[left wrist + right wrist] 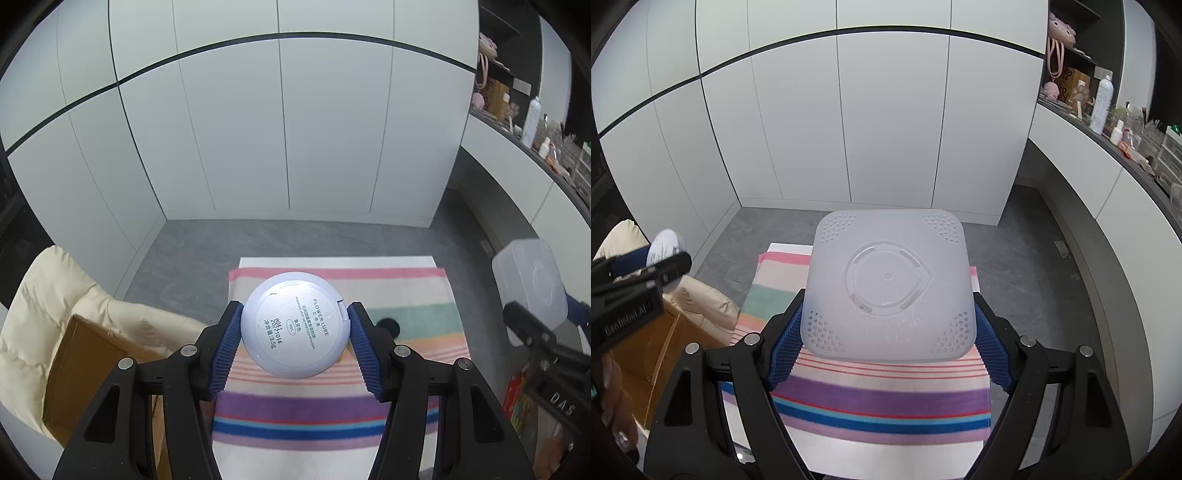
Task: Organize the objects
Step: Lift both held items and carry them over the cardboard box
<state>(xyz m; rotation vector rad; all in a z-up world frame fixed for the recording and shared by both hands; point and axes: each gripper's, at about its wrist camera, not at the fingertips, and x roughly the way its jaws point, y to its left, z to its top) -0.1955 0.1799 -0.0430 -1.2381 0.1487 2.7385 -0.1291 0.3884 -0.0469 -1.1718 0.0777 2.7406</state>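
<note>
A round pale lilac powder compact (293, 325) with printed text on its underside hangs in the air above the striped cloth (332, 406), and my left gripper (293, 334) is shut on its two sides. A translucent square plastic box (890, 284) with hole patterns at its corners is held bottom side towards the camera, my right gripper (888, 332) shut on its sides. The box (528, 284) and the right gripper show at the right edge of the left wrist view. The compact (665, 245) and the left gripper appear at the left of the right wrist view.
A small black round object (388, 326) lies on the cloth's green stripe. A brown cardboard box (85, 373) sits on a cream padded seat (44, 302) to the left. White cabinet doors (277, 129) stand behind, and a cluttered shelf (1126, 129) runs along the right.
</note>
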